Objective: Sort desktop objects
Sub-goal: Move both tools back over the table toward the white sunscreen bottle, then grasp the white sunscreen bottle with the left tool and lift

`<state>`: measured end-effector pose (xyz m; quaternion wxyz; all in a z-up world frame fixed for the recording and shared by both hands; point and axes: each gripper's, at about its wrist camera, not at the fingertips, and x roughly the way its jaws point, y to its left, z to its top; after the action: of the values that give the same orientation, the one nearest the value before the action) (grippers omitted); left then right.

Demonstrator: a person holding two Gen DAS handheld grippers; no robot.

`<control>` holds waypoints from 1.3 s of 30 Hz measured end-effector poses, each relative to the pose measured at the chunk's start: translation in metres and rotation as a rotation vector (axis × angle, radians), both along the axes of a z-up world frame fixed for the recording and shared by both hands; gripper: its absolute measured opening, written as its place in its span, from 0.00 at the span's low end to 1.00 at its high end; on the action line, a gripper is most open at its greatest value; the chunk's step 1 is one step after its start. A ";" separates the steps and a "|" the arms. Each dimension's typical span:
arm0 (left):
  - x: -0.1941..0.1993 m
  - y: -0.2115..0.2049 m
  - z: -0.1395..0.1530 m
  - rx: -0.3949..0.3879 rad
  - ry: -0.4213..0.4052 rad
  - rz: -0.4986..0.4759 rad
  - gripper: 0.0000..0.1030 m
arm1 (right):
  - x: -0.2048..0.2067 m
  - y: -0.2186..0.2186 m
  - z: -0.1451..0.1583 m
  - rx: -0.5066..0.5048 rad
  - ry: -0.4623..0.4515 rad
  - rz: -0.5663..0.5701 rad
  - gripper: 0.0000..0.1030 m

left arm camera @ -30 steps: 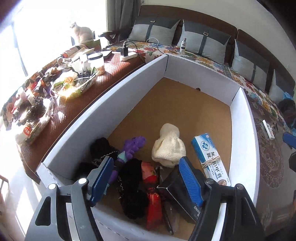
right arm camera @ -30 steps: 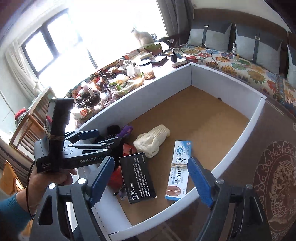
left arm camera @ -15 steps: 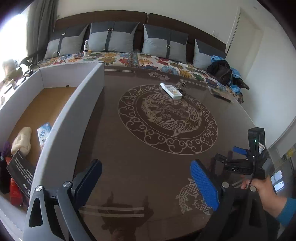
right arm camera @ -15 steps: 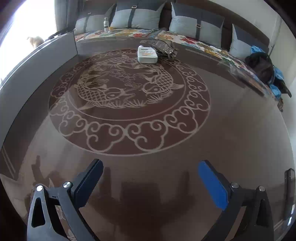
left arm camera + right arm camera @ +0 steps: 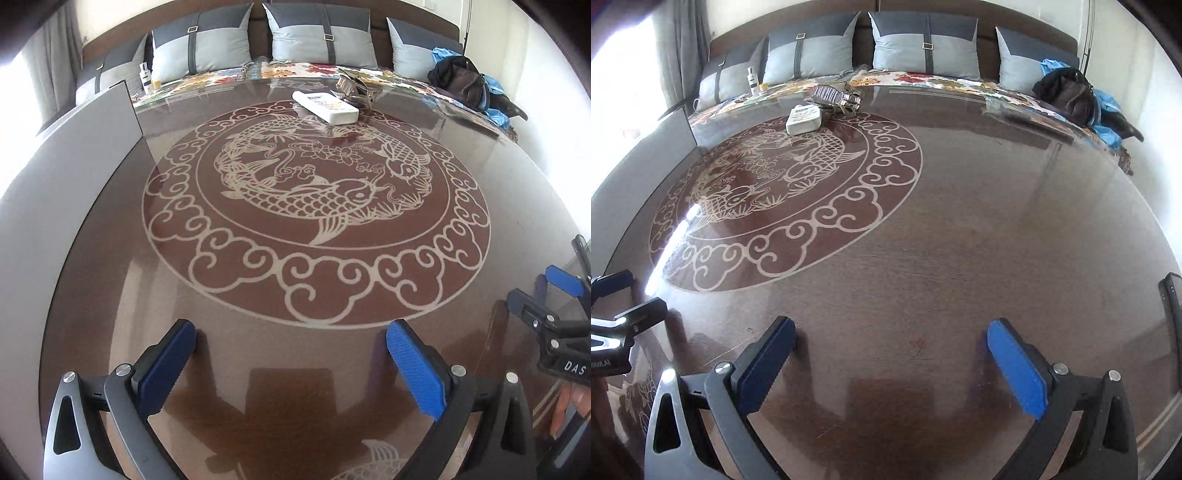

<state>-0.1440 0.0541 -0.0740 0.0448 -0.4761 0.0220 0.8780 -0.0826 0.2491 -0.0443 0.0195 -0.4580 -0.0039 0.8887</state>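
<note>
View change: both wrist cameras looked down into a white-walled box of mixed items a second ago; now face a glossy dark brown tabletop (image 5: 110, 280) with a cream fish-and-cloud medallion (image 5: 317, 199).
Left gripper (image 5: 291, 363): blue-padded jaws opening to a wide gap, up from a narrower one a second ago; nothing between them, only bare tabletop beneath.
Right gripper (image 5: 892, 363): blue-padded jaws wide apart, nothing between them, bare tabletop below.
Box: only the outside of one white cardboard wall (image 5: 66, 155) visible at the far left; contents out of sight.
Things left on the table: a white rectangular remote-like object (image 5: 325, 107) at the far rim of the medallion, with a shiny silver crumpled item (image 5: 351, 86) just beside it, both well apart from either gripper.
Right edge: a dark flat device (image 5: 1171, 306), identity unclear.
Background: grey cushions (image 5: 317, 31) on a floral-covered bench, a dark bag (image 5: 461, 83) at its right end.
Meaning for the task: probably a drop-off just finished, both hands free; likely next targets the white object and the silver item.
</note>
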 end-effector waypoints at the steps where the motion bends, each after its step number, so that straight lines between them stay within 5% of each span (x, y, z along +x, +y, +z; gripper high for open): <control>1: -0.005 0.001 0.000 0.001 0.005 0.004 1.00 | 0.000 0.000 0.000 0.000 0.000 0.000 1.00; 15: -0.072 0.028 0.000 0.000 0.043 0.028 1.00 | 0.000 0.000 0.000 0.000 0.000 0.000 1.00; 39: -0.257 0.071 0.003 -0.008 0.035 0.022 0.98 | 0.000 0.000 0.000 0.001 0.000 0.000 1.00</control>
<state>-0.4013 0.1253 -0.0713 0.0330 -0.4611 0.0211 0.8865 -0.0824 0.2494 -0.0444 0.0195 -0.4580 -0.0042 0.8887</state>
